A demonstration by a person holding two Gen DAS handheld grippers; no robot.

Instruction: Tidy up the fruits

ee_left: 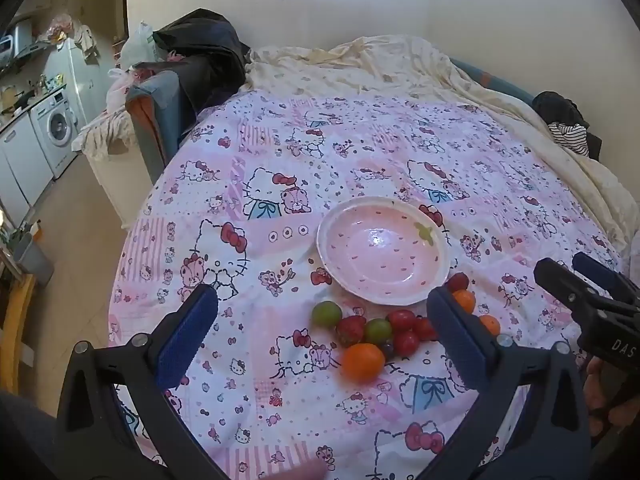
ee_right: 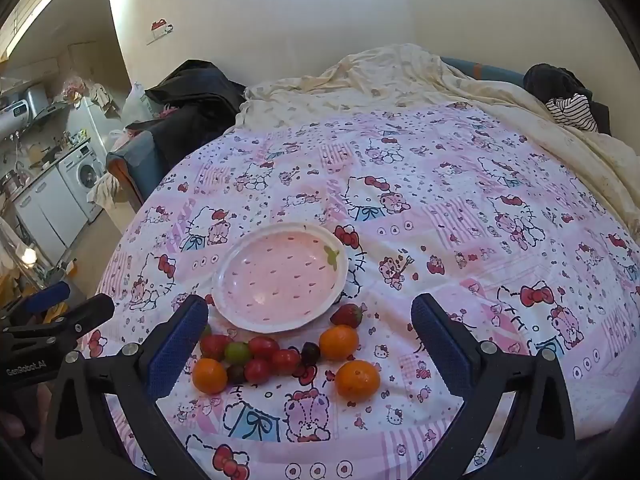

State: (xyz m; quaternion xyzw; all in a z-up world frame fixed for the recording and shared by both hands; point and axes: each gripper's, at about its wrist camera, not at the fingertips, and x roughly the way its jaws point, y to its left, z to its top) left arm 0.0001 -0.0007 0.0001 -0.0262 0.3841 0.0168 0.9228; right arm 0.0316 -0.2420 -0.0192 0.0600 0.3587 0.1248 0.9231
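Left tool [ee_left: 322, 324] above bed, blue-padded fingers spread wide, gripping nothing. Right tool [ee_right: 310, 330] same: fingers apart, empty. Shallow pink strawberry-shaped ceramic plate [ee_left: 434, 276] [ee_right: 228, 266] empty on pink-and-white cartoon-cat bedsheet [ee_left: 360, 152] [ee_right: 440, 208]. Cluster of small oranges, red tomatoes, green fruits, strawberries [ee_left: 384, 334] [ee_right: 276, 352] lies on sheet just near side of plate, between each tool's fingers, below them, untouched.

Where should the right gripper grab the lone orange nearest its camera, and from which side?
Probably across the middle of the orange, coming from above. It is round and sits apart from the fruit cluster, with bare bedsheet on both sides for the fingers. The right gripper is already open wide.
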